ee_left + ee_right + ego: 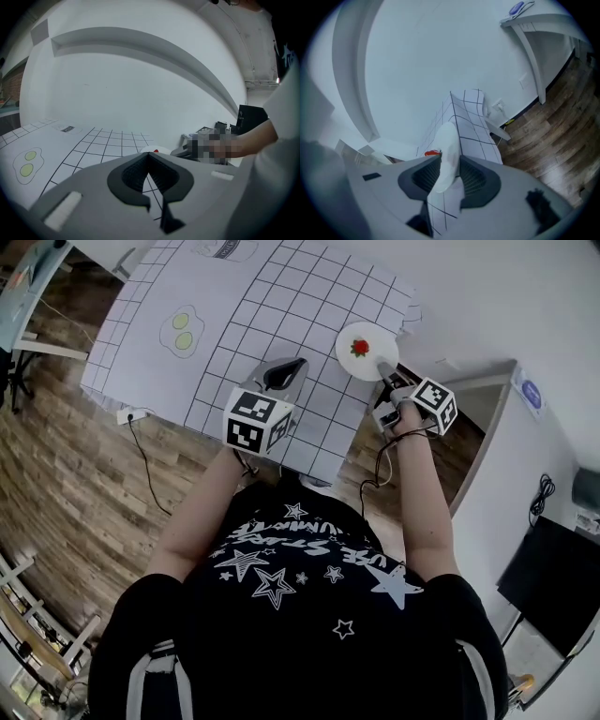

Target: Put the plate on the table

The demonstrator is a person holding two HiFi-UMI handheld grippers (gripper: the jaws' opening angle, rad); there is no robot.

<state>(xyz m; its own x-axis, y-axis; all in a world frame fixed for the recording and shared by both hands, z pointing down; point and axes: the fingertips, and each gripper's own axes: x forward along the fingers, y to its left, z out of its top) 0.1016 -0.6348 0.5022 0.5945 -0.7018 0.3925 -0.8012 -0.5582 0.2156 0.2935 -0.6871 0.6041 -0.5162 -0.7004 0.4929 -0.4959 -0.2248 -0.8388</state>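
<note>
Your right arm reaches forward, its tongs (450, 164) released astride the rim of the plate (366, 350) at the desk's (234, 324) right edge. Your left tongs (149, 159) hover clenched and empty.

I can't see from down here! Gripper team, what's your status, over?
Left gripper shut, empty. Right gripper open, round white plate rim between its jaws. Plate down on grid-patterned table. Nothing in the way.

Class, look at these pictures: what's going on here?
A person works with a tool in each hand. The white plate appears to lie flat on the checked table, near its edge. The right tool is open, with the plate's rim between its jaws. The left tool is shut and empty, over the table.
</note>
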